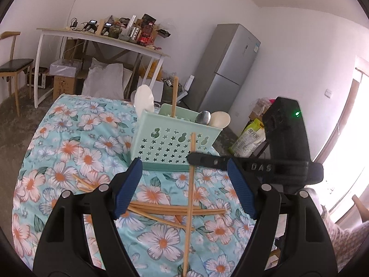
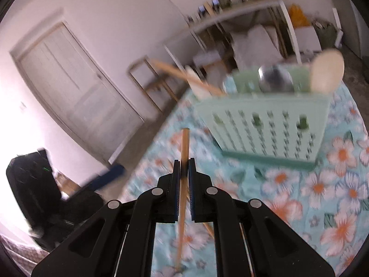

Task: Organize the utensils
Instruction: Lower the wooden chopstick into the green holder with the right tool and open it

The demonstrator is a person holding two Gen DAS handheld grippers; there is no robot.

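Observation:
A mint-green perforated utensil holder (image 1: 171, 146) stands on the floral tablecloth; it holds a chopstick (image 1: 174, 97), a metal spoon (image 1: 203, 117) and pale spoons (image 1: 221, 118). Several loose wooden chopsticks (image 1: 166, 210) lie on the cloth in front of it. My left gripper (image 1: 184, 180) is open and empty above them. My right gripper (image 2: 184, 168) is shut on one chopstick (image 2: 184, 147), held upright in front of the holder (image 2: 267, 124); it also shows in the left wrist view (image 1: 196, 158), gripping that chopstick (image 1: 191, 184).
The table's floral cloth (image 1: 69, 161) drops away at the left and far edges. Behind stand a cluttered white desk (image 1: 103, 39), a chair (image 1: 13, 67), a grey fridge (image 1: 228, 69) and a white door (image 2: 76, 92).

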